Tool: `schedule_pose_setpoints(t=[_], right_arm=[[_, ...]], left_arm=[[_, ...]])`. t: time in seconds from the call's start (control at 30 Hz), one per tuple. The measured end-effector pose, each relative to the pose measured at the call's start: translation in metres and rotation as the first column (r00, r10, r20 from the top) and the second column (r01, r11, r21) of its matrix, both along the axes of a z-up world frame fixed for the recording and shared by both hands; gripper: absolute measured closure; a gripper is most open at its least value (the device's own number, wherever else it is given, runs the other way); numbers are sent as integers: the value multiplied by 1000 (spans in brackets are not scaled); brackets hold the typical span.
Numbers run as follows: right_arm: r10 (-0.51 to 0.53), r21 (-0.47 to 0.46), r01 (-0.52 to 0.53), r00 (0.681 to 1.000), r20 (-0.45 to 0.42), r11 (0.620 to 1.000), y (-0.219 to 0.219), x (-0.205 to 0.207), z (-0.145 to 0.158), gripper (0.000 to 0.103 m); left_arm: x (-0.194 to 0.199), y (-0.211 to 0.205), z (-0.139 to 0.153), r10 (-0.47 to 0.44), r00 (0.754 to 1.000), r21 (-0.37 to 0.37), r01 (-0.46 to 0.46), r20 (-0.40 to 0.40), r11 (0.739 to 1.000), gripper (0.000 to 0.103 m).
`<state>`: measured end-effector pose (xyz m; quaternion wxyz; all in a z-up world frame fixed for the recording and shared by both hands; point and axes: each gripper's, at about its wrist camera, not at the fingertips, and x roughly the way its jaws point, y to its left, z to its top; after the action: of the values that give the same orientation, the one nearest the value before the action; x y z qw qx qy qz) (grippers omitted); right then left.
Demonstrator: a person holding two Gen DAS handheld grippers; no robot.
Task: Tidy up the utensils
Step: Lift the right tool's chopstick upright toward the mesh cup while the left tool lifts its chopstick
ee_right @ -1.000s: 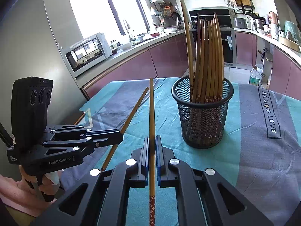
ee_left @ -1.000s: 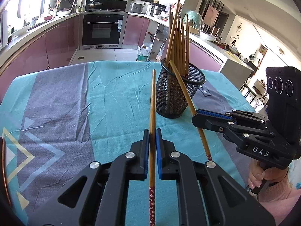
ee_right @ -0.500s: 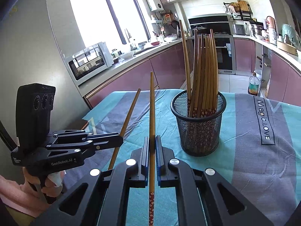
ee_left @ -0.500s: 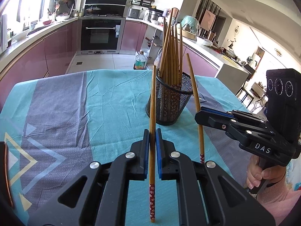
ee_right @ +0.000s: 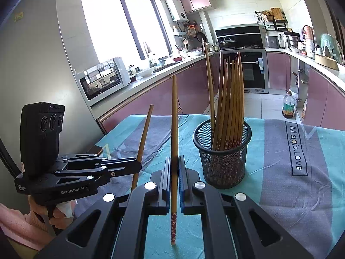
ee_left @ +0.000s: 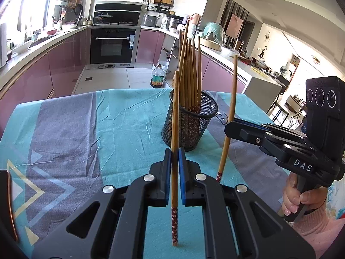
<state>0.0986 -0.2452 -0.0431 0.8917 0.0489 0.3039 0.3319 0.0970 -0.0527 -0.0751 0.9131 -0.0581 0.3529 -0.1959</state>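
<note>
A black mesh cup (ee_left: 189,127) (ee_right: 224,168) stands on the table with several wooden chopsticks upright in it. My left gripper (ee_left: 174,151) is shut on a single chopstick (ee_left: 175,112) with a red flowered end, held nearly upright just before the cup. In the right wrist view this left gripper (ee_right: 138,165) is at the left with its chopstick (ee_right: 144,131) leaning. My right gripper (ee_right: 174,159) is shut on another flowered chopstick (ee_right: 174,118), left of the cup. The left wrist view shows the right gripper (ee_left: 228,127) right of the cup, its chopstick (ee_left: 231,108) steep.
A teal and grey tablecloth (ee_left: 86,129) covers the table. A dark phone-like object (ee_right: 94,150) lies near the table's left edge. Beyond the far edge an oil bottle (ee_left: 158,76) stands on the kitchen floor, with purple cabinets and an oven behind.
Both grippers have risen a little with their chopsticks, which now stand steeper. The cup sits farther from the fingers in both views. Both grips are unchanged.
</note>
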Motion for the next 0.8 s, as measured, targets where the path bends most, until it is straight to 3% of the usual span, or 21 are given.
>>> schedule_pose_setpoints(t=[0.8], right_arm=[[-31,7,31,996,79,1000,-11,5,26,98]], left_arm=[[5,-8,27,-17,997,0,17,75,1000,95]])
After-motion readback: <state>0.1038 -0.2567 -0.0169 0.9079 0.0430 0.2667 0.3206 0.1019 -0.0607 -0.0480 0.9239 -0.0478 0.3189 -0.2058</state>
